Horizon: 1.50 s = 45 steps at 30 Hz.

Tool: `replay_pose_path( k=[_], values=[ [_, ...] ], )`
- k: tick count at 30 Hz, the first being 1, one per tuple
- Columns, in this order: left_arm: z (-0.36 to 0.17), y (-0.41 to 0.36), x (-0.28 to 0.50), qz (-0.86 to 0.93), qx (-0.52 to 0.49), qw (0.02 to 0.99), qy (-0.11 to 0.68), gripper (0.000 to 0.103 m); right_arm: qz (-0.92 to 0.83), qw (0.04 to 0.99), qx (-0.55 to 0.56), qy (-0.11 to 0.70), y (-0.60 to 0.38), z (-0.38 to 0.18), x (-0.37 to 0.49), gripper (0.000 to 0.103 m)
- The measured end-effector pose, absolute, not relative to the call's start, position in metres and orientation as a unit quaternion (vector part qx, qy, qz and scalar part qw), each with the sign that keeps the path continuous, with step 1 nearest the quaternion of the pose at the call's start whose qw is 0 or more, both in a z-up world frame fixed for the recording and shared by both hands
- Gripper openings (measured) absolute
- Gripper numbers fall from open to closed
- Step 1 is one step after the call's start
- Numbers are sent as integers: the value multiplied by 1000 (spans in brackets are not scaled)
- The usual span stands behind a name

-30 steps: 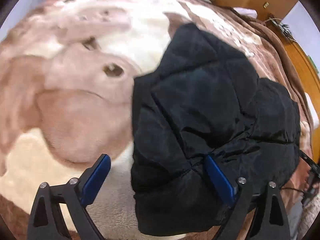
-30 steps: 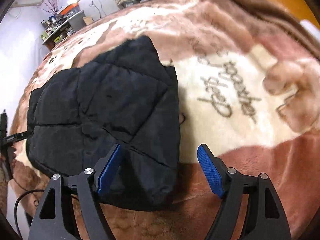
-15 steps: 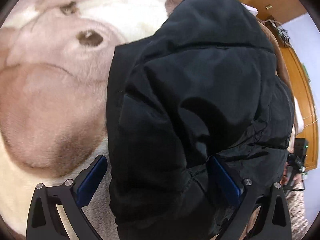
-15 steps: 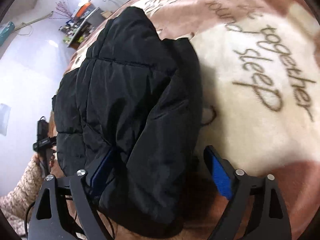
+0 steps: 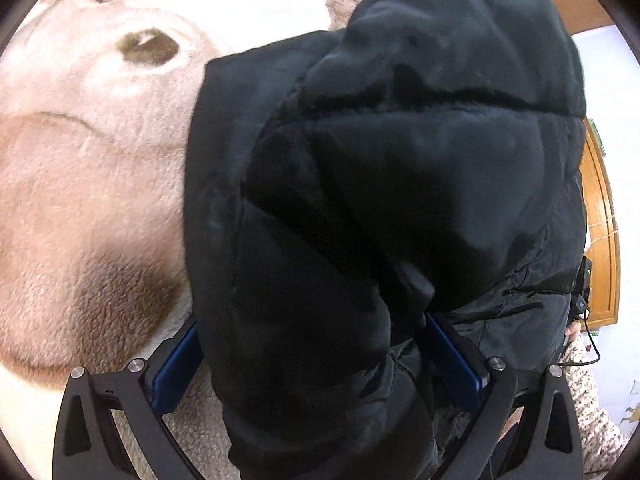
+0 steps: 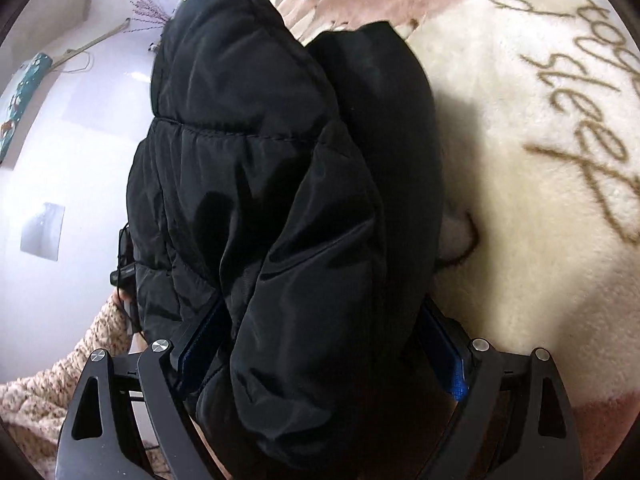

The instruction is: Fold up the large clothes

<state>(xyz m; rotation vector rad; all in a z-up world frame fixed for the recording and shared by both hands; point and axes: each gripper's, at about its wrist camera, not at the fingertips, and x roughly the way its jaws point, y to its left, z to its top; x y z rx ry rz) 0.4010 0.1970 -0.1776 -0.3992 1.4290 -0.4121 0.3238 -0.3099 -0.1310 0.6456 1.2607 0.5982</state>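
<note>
The jacket [image 5: 380, 200] lies bunched on the blanket [image 5: 80, 200], its near edge between the fingers of the left gripper [image 5: 320, 364] and, at the other side, the right gripper [image 6: 320, 344]; lettering [image 6: 580, 128] lies to its right

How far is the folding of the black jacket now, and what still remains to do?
Done: the black puffer jacket already lies in a compact, layered bundle on the plush blanket.
In hand: the left gripper and right gripper each straddle a near corner of the bundle, jaws wide, with padded fabric between them.
Left: probably closing on those corners and making a further fold; whether the pads press the fabric yet is unclear.
</note>
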Motion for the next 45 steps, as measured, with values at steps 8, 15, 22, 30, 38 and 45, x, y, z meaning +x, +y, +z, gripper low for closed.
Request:
replay_pose_path(
  k=[8,15,22,30,38,45],
  values=[
    [-187,190,423,-215,-192,708,644,97,283,718,290,566,-304,-127,326,83],
    [-183,175,430,-215,-188,718,635,84,287,718,281,568,-298,-124,325,75],
    [-167,149,434,-187,-162,727,641,62,255,746,231,570,-274,-110,320,64],
    [-148,120,427,-154,-134,753,626,48,193,779,167,573,-242,-85,310,50],
    [-125,79,409,-108,-94,771,620,40,134,805,105,569,-182,-60,296,40],
    [-110,68,385,-100,-102,787,600,34,96,834,52,542,-140,-33,277,33]
  ],
)
